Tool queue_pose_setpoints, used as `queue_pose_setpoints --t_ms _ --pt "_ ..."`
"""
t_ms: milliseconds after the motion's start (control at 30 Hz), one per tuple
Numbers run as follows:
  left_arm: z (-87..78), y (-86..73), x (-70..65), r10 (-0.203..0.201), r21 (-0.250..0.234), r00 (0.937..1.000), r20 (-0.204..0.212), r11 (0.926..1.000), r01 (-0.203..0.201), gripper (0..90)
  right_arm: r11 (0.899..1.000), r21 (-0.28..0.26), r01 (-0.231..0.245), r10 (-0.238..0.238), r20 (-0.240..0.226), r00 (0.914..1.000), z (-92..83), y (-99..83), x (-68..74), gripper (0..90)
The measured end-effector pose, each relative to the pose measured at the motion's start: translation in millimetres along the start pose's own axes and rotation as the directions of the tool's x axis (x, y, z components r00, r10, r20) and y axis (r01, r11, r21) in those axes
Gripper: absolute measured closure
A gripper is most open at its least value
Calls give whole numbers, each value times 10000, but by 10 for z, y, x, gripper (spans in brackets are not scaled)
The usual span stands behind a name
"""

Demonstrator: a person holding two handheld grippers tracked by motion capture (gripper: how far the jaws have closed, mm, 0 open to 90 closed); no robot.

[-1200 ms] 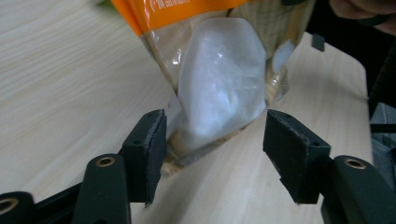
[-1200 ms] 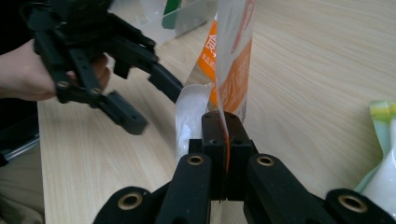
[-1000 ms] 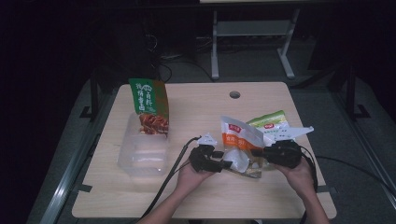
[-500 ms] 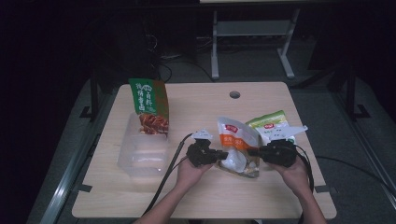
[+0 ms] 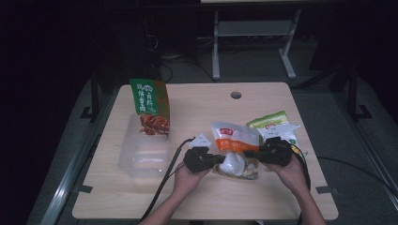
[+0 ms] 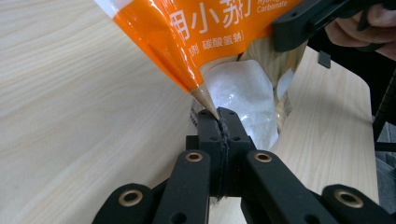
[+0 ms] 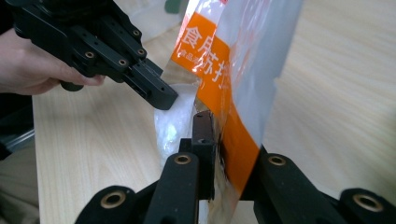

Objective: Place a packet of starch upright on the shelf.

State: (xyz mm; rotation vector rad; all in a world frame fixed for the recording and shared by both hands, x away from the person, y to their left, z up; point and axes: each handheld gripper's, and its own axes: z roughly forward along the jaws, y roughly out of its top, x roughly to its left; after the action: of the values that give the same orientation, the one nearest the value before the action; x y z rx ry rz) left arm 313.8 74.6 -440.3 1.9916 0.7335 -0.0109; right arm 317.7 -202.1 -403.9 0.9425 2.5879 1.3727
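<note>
Orange-banded pouch (image 5: 233, 150) at lower centre, pinched by left claw (image 5: 220, 159) and right claw (image 5: 249, 154), whose jaws have just eased; green bag (image 5: 150, 105) upper left.

High view dim, surroundings nearly black beyond the table (image 5: 141, 197). Both gripper views bright, evenly lit; glare on the orange pouch (image 6: 196, 42); near jaws slightly soft.

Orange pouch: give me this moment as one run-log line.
orange pouch: held between both grippers above table | left gripper: shut on its edge | right gripper: jaws just opening, pouch film between them
</note>
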Motion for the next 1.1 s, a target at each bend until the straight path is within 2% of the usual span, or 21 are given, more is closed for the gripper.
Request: queue_pose_setpoints --t_ms 33,100,200,333,367,400,433,533,633,733,833,1033,1067,1100 --pt "-18 -9 7 92 27 10000 -15 10000 -92 898 9999 129 39 -39 -34 10000 39 17 12 811" --pt "-46 -28 1 19 -2 10000 -65 10000 -19 898 9997 211 116 -113 -141 9998 85 47 26 814" --pt "-132 -74 -6 -65 14 9999 -109 10000 65 897 9991 323 276 -267 -273 9993 120 131 82 882" --pt "-199 -101 -7 -91 66 10000 -37 9999 91 871 9987 315 399 -386 -415 9984 147 161 107 896" --pt "-227 -111 -2 -35 132 10000 24 9999 34 844 9989 307 351 -336 -484 9983 145 169 121 897" --pt "-256 -124 -5 -124 216 9999 100 9997 122 751 9988 248 414 -400 -525 9978 133 180 144 898" --pt "-282 -133 -4 -51 290 10000 71 9996 49 751 9988 248 414 -400 -525 9978 133 180 144 898" --pt "-391 -178 -28 126 373 9998 -142 9992 -121 669 9985 189 514 -502 -570 9971 120 190 184 899" --pt "-491 -228 -44 160 243 9996 -217 9996 -155 612 9990 127 423 -415 -586 9974 105 202 218 899" --pt "-592 -310 -111 752 545 9957 -546 9959 -723 536 9989 87 471 -466 -457 9979 88 245 253 899" --pt "-622 -342 -151 887 617 9939 -648 9945 -848 497 9987 71 503 -500 -345 9982 80 291 261 900" --pt "-733 -473 -222 965 558 9940 -508 9940 -937 374 9982 92 594 -592 -135 9982 73 440 300 900" --pt "-747 -493 -220 1161 622 9919 -524 9917 -1128 361 9981 108 606 -605 -120 9981 78 460 305 900" --pt "-755 -518 -230 1158 672 9922 -462 9914 -1125 358 9975 137 686 -685 -92 9976 99 510 314 900"
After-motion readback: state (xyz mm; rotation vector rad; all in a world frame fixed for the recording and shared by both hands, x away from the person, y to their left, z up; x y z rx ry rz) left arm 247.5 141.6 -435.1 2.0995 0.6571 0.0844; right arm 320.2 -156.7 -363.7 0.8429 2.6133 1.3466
